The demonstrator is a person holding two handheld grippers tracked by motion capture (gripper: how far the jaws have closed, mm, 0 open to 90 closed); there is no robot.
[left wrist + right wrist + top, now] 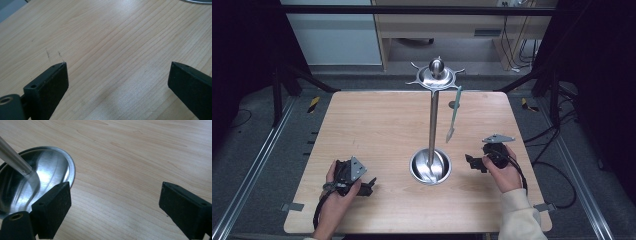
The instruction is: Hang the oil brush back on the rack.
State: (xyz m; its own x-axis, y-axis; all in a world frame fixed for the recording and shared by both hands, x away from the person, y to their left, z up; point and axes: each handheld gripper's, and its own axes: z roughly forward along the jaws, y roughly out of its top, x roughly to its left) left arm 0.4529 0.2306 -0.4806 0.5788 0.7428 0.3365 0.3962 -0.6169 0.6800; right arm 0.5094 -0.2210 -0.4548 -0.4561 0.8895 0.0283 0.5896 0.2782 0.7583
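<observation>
We see a wooden surface with a metal stand near its centre. The stand has a round bowl-shaped base, an upright pole and a top disc with hooks around a ball. From a hook at about 3 o'clock of the disc hangs a pale green utensil, its lower end free in the air, just beside the pole and above the base.

At about 8 o'clock from the base, the left tongs lie in a hand low on the surface, pointing toward the base. In the left gripper view both jaws stand wide apart over bare wood, nothing between them, and a thin edge of the base shows at the top right.

At about 3 o'clock from the base, the right tongs are held by the other hand, near the base but not touching it. In the right gripper view the jaws are also wide apart and empty; the shiny base and the pole are at the left, behind the left jaw
</observation>
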